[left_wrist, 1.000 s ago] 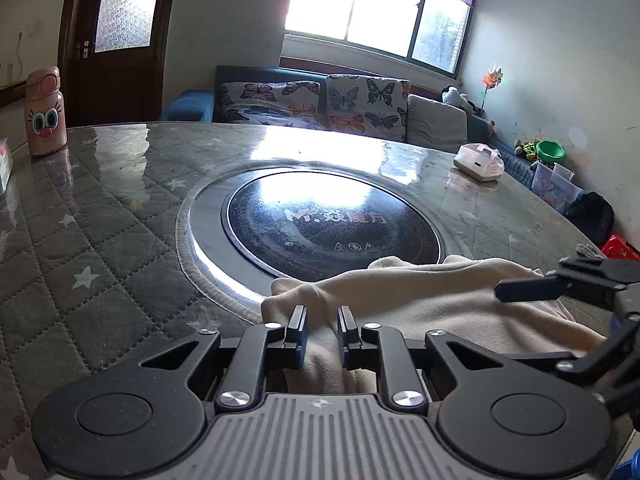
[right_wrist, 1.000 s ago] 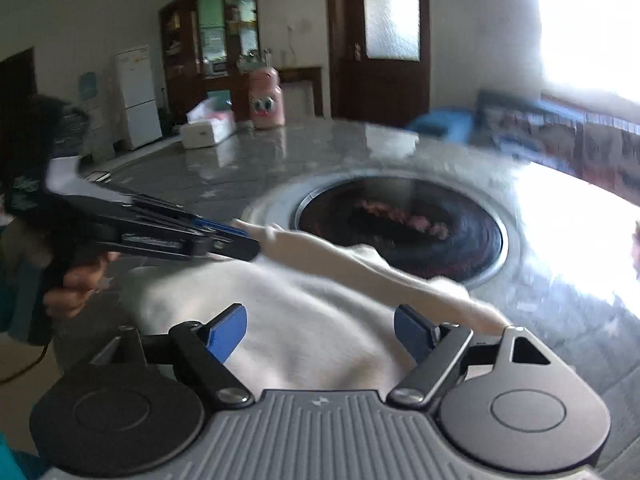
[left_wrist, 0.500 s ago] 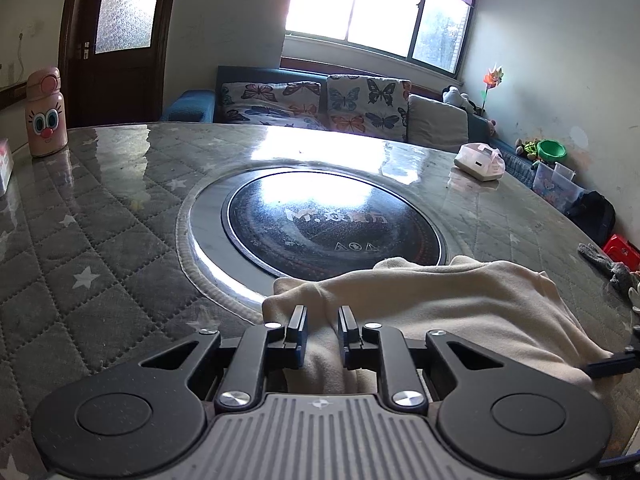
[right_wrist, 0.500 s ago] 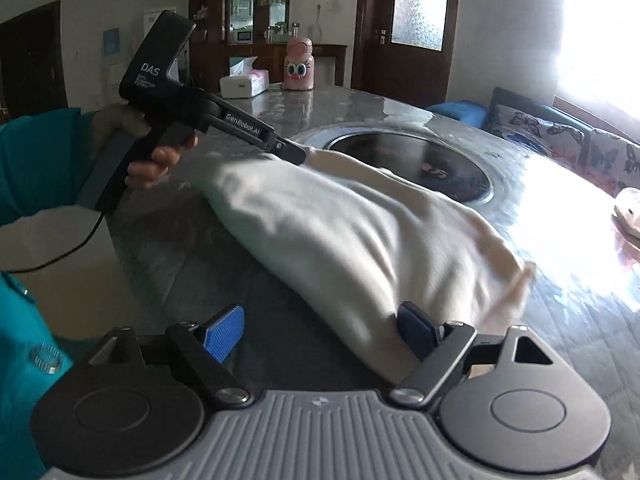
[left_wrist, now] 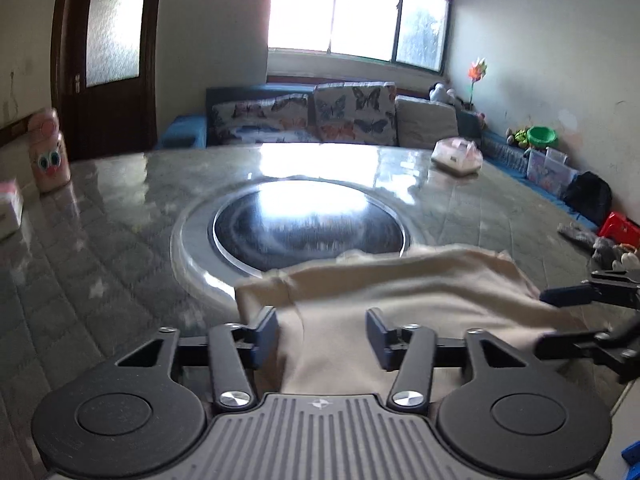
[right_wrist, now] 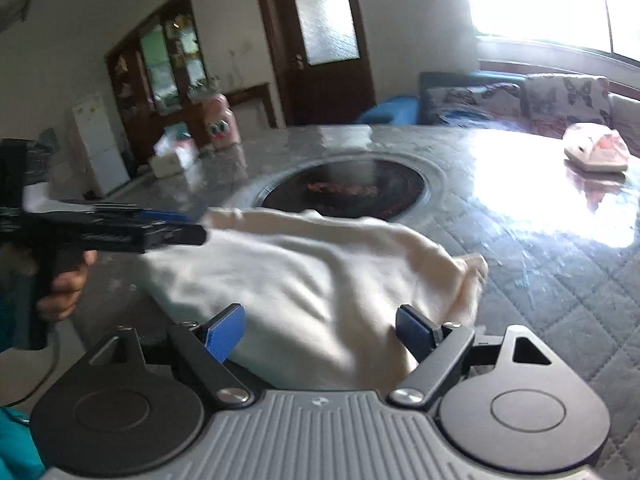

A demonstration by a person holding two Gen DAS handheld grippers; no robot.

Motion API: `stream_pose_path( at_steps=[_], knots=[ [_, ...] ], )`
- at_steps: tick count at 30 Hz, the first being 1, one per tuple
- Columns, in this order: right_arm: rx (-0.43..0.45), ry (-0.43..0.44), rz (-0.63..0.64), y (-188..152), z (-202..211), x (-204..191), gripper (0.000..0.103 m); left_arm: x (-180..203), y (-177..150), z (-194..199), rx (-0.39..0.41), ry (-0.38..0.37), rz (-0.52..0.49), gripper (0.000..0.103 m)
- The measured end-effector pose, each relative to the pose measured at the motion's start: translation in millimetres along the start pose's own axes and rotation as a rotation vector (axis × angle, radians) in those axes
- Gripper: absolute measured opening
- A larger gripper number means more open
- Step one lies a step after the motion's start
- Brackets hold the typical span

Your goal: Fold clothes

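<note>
A cream garment (left_wrist: 400, 292) lies bunched on the grey quilted table (left_wrist: 100, 264), near the front edge. My left gripper (left_wrist: 322, 330) hovers over its left end. Its jaws are opening, the cloth lies loose between them, and neither pad presses on it. In the right wrist view the garment (right_wrist: 320, 272) stretches from the left gripper (right_wrist: 192, 234), held by a hand (right_wrist: 64, 292), to a crumpled corner on the right. My right gripper (right_wrist: 320, 334) stands open over the garment's near edge, gripping nothing. It shows side-on as the right gripper (left_wrist: 560, 318) in the left wrist view.
A dark round hotplate (left_wrist: 308, 228) is set into the table's middle, just beyond the garment. A pink bottle (left_wrist: 50, 156) and a tissue box (left_wrist: 8, 208) stand far left, and a pale pink object (left_wrist: 458, 156) lies far right. A sofa (left_wrist: 320, 120) runs along the back wall.
My left gripper's jaws, pinched on the cloth's left end before, have spread apart and drawn back slightly. The right gripper has swung and reappears at the right of the left wrist view.
</note>
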State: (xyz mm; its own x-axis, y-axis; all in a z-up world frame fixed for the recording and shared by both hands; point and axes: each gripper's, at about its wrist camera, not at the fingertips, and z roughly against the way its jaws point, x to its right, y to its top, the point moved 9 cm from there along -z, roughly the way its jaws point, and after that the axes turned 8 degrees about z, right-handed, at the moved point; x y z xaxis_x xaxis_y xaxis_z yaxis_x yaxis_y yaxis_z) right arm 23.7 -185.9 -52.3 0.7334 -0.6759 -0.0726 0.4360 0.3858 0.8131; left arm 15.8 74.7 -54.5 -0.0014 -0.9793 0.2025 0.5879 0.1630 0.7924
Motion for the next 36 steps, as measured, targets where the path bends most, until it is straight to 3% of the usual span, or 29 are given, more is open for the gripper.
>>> stream_pose_path(
  at_steps=[8, 13, 20, 29, 36],
  knots=[
    [-0.001, -0.035, 0.020, -5.9, -2.3, -2.5, 0.091, -4.5, -12.7, -0.8, -0.028, 0.046, 0.015, 0.092],
    [-0.004, -0.060, 0.052, -6.8, -4.1, -7.3, 0.096, -1.6, -12.2, 3.5, -0.016, 0.059, 0.017, 0.103],
    [0.016, -0.060, 0.110, -3.2, 1.0, -19.7, 0.103, -1.2, -13.6, 7.4, -0.016, 0.084, 0.014, 0.103],
    [0.021, -0.055, 0.237, -3.5, 1.4, -46.8, 0.103, -4.7, -11.7, 14.2, -0.003, 0.093, 0.058, 0.103],
    [0.004, 0.020, 0.395, 2.7, -10.6, -88.4, 0.103, -21.2, -2.4, 19.9, -0.015, 0.091, 0.135, 0.103]
  ],
)
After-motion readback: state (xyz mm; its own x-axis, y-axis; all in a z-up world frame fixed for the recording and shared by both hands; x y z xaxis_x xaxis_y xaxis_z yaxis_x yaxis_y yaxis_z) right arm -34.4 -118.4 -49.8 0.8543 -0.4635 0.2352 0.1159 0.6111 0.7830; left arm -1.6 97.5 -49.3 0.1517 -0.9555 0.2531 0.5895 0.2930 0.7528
